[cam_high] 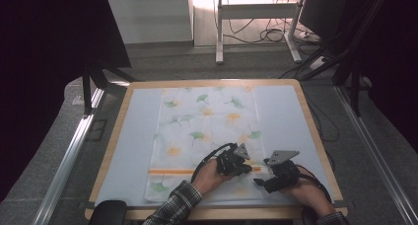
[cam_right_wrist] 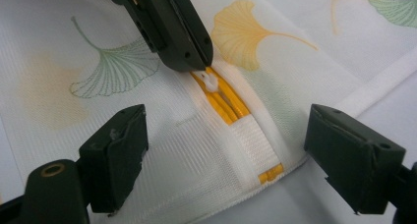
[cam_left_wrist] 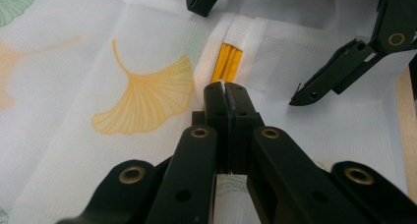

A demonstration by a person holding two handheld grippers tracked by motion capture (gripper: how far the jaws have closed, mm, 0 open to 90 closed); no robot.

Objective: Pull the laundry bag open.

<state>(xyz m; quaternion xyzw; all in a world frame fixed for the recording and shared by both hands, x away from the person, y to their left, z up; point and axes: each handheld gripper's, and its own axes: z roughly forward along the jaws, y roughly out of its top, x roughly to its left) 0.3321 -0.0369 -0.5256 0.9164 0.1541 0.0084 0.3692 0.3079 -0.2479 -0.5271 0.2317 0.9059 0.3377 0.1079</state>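
A white mesh bag [cam_high: 207, 131] printed with green and orange ginkgo leaves lies flat on the table. An orange zipper [cam_high: 170, 171] runs across it near the front edge. My left gripper [cam_left_wrist: 225, 89] is shut on the zipper's white pull tab [cam_right_wrist: 209, 81], close to the zipper's right end. In the right gripper view the orange teeth [cam_right_wrist: 226, 103] run from the pull under a white fabric cover. My right gripper [cam_right_wrist: 231, 150] is open just beyond that end, its jaws straddling the bag's hem without touching it.
The bag rests on a pale blue mat [cam_high: 296, 116] on a wood-rimmed table [cam_high: 315, 136]. Both hands sit near the front right edge. A metal rail [cam_high: 69, 156] runs along the left, with desk legs and cables [cam_high: 266, 35] on the floor beyond.
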